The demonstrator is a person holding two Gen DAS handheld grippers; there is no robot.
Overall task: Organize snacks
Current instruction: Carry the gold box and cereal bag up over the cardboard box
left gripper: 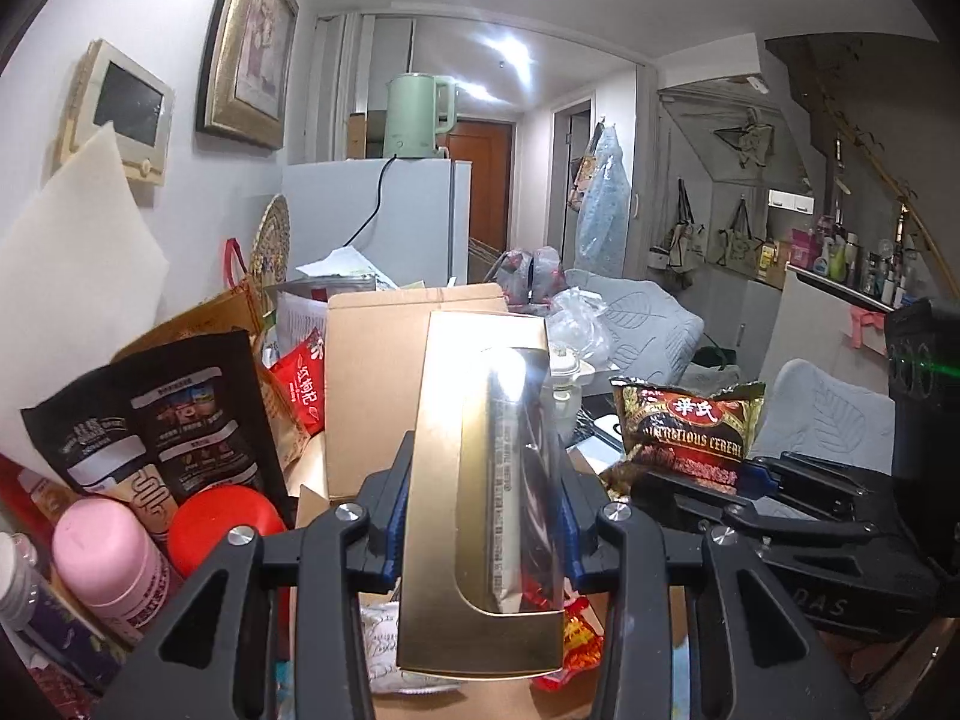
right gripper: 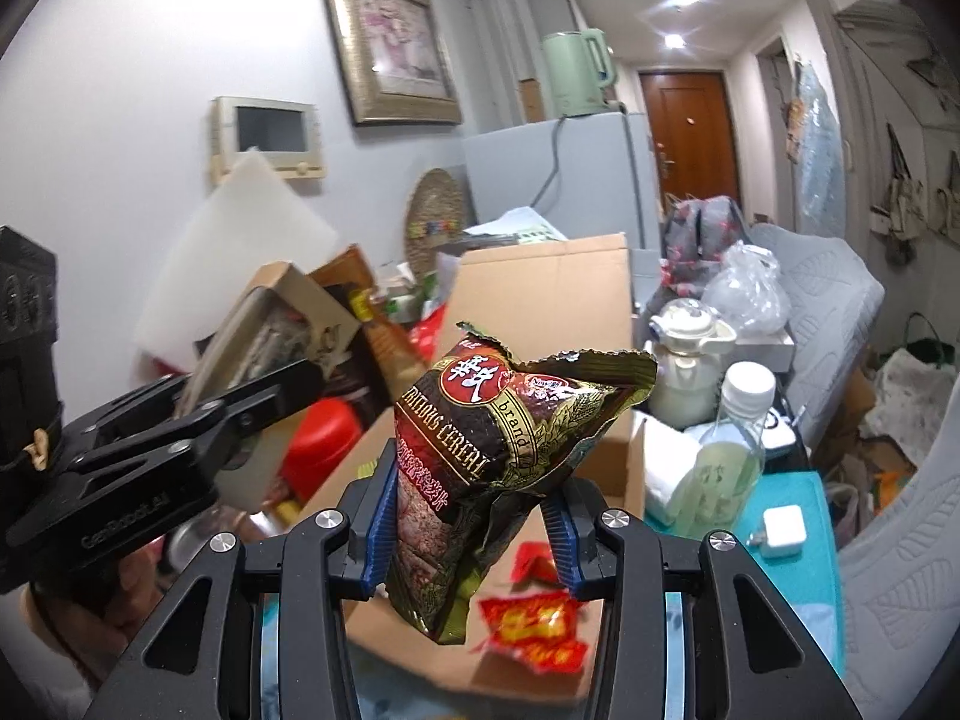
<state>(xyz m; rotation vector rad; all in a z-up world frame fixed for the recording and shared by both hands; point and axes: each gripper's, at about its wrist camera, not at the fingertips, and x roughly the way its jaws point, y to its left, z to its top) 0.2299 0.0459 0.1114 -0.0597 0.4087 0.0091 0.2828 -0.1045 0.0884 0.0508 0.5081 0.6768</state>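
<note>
Cluttered tabletop, open cardboard box [right gripper: 540, 276] at centre. We find our left gripper [left gripper: 480, 516] clamped on a gold carton [left gripper: 444, 480] and our right gripper [right gripper: 471, 516] pinching a cereal packet [right gripper: 480, 432], both raised above the box, presumably for sorting.

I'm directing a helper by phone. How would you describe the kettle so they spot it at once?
Find the white fridge left of the brown door. The kettle stands on top of it: pale mint green, with a side handle, the only appliance up there.
</note>
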